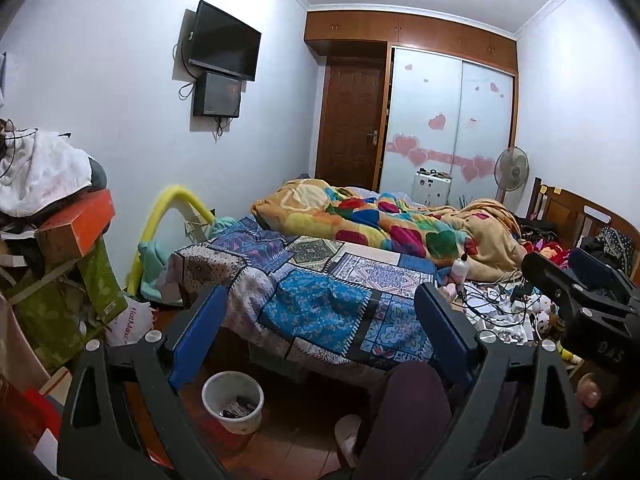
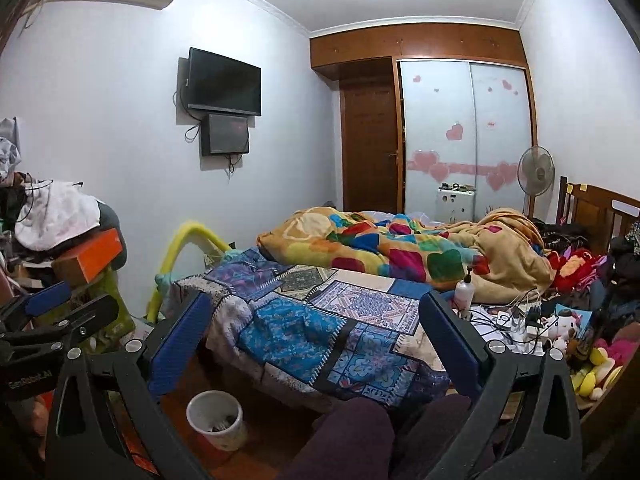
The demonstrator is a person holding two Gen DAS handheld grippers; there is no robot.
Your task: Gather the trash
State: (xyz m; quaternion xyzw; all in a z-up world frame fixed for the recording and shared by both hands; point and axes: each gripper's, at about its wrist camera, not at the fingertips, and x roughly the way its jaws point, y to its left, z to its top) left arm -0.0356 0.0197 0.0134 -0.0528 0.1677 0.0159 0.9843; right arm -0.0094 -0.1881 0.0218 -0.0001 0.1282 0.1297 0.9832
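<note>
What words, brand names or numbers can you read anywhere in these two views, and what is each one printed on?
"HotMaxx": red letters on the white plastic bag on the floor by the bed.
"DAS": raised letters on the right gripper body, left wrist view.
"GenRobot.AI": on the left gripper body, right wrist view; small, so only probable.
Orange box, green box label: print unreadable.
</note>
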